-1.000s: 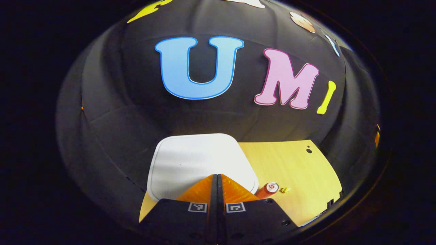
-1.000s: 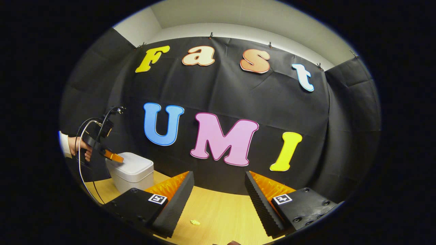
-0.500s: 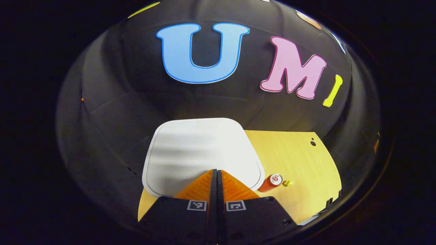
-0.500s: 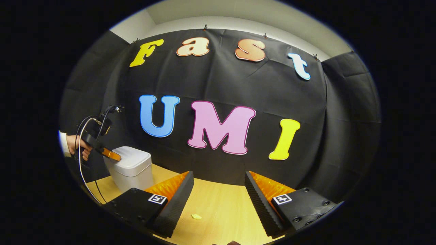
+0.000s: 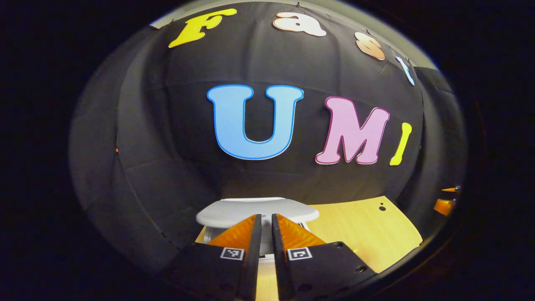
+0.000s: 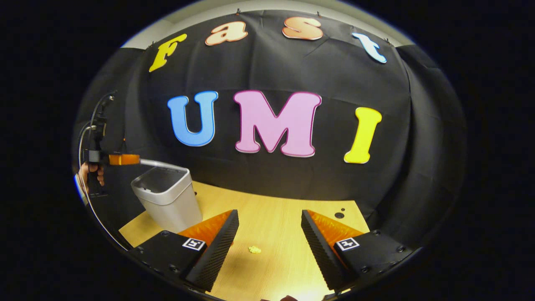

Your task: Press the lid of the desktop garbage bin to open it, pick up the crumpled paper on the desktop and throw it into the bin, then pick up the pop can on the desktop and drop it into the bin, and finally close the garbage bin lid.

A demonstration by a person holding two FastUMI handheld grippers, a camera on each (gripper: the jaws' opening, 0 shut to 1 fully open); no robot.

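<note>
Lid up, paper next.

I hold my left gripper (image 5: 266,221) nearly closed on nothing, level beside the raised lid (image 5: 257,210), because the bin (image 6: 169,200) stands open. My right gripper (image 6: 267,234) spreads wide and empty above the crumpled paper (image 6: 254,249) on the desktop (image 6: 271,209), lined up to take it. I cannot see the pop can.

The left tongs (image 5: 266,225) point level and forward, their two fingers (image 5: 239,236) nearly together with a slim gap between them. A hand (image 6: 88,173) grips their handle from below. The right tongs (image 6: 267,234) tilt downward, fingers spread wide apart.
</note>
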